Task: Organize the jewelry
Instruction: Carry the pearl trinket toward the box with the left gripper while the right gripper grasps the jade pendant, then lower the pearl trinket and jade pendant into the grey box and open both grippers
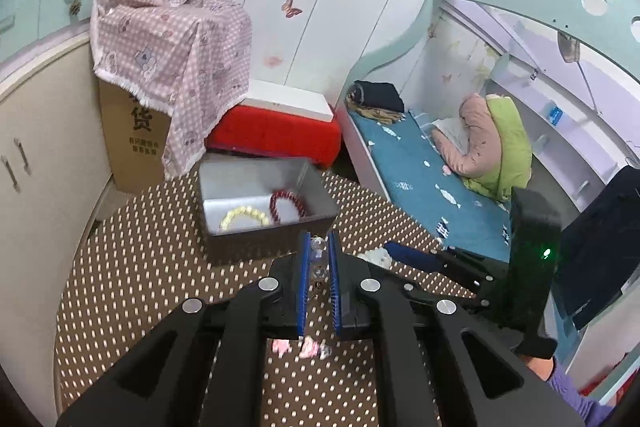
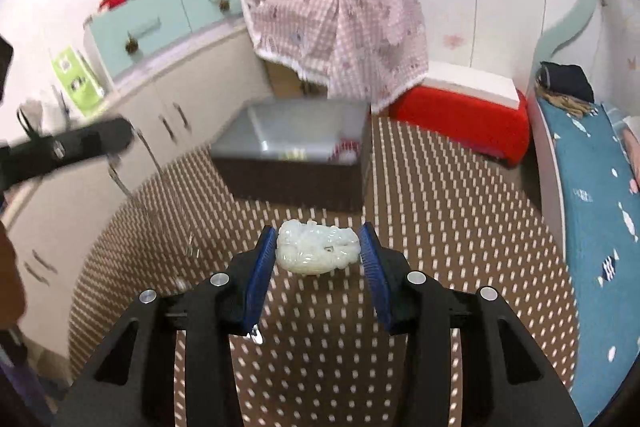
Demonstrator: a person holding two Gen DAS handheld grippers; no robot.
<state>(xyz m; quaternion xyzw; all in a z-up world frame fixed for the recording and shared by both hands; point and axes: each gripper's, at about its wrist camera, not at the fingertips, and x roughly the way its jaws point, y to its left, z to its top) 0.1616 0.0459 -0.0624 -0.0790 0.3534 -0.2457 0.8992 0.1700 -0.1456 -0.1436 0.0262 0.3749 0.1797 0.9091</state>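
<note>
The white carved pendant (image 2: 316, 246) sits just below the centre of the right wrist view, clamped between the two blue pads of the right gripper (image 2: 318, 247). Its long axis runs across the frame from pad to pad, the broader lobed end toward the left pad and the narrower end toward the right; the left pad presses on it, and the right pad seems to touch its tip, though blur makes that hard to judge.

In the left wrist view the left gripper (image 1: 319, 259) is clenched on a string of clear beads (image 1: 318, 257), which stands upright in the narrow slot between the pads, low in the middle of the frame.

Beyond both grippers, above centre, an open dark box (image 1: 264, 205) with a silver lining rests on the brown dotted tablecloth (image 1: 160, 287). Inside it lie a pale yellow bead bracelet (image 1: 244, 219) toward the left and a dark red bead bracelet (image 1: 286, 206) just right of it.

Behind the box, a red case (image 1: 276, 137) with a white lid sits beside a cardboard box draped in pink checked cloth (image 1: 172, 43).
</note>
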